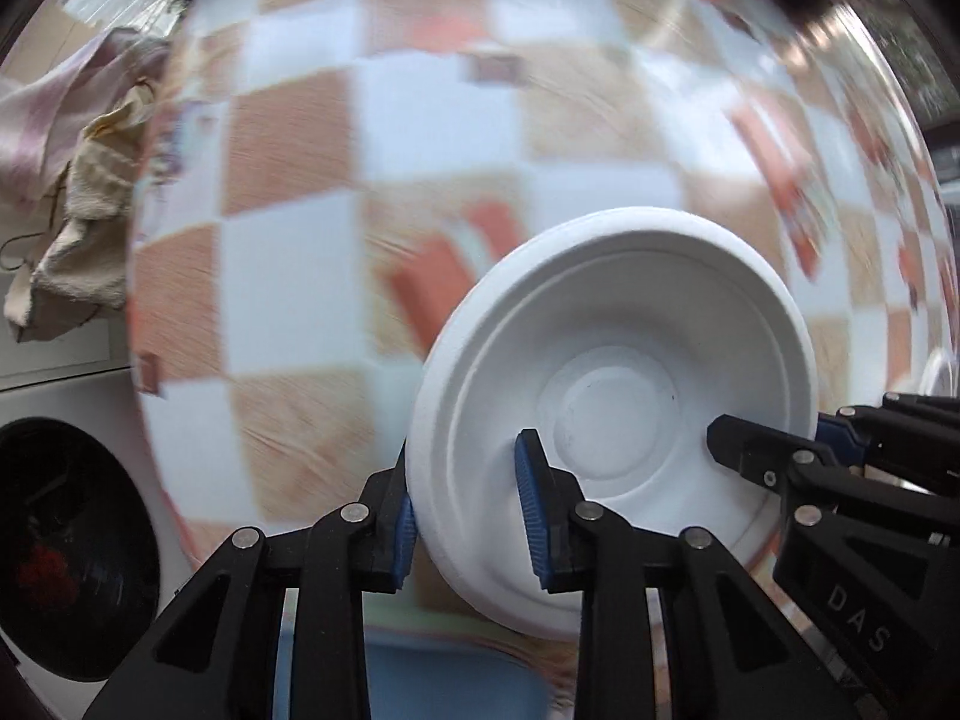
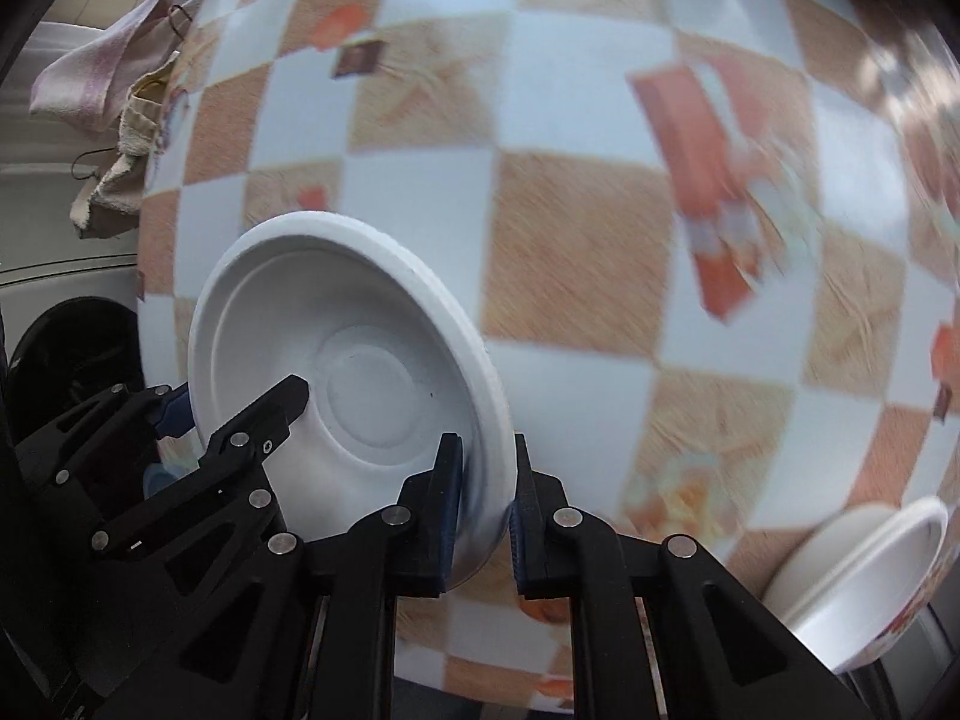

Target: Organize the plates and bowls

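A white foam bowl (image 1: pixel 618 396) is held above the checkered tablecloth (image 1: pixel 288 276), tilted with its inside facing the cameras. My left gripper (image 1: pixel 468 510) is shut on the bowl's left rim, one blue pad inside and one outside. My right gripper (image 2: pixel 486 510) is shut on the opposite rim of the same bowl (image 2: pixel 336 360). The right gripper also shows in the left wrist view (image 1: pixel 774 450), and the left gripper in the right wrist view (image 2: pixel 240 408). A second white bowl or plate (image 2: pixel 864 576) lies on the table at lower right.
The table edge runs down the left side. Crumpled cloths (image 1: pixel 78 192) lie beyond it on a white washing machine with a dark round door (image 1: pixel 66 546). The cloths also show in the right wrist view (image 2: pixel 114 96). The tablecloth (image 2: pixel 600 228) looks motion-blurred.
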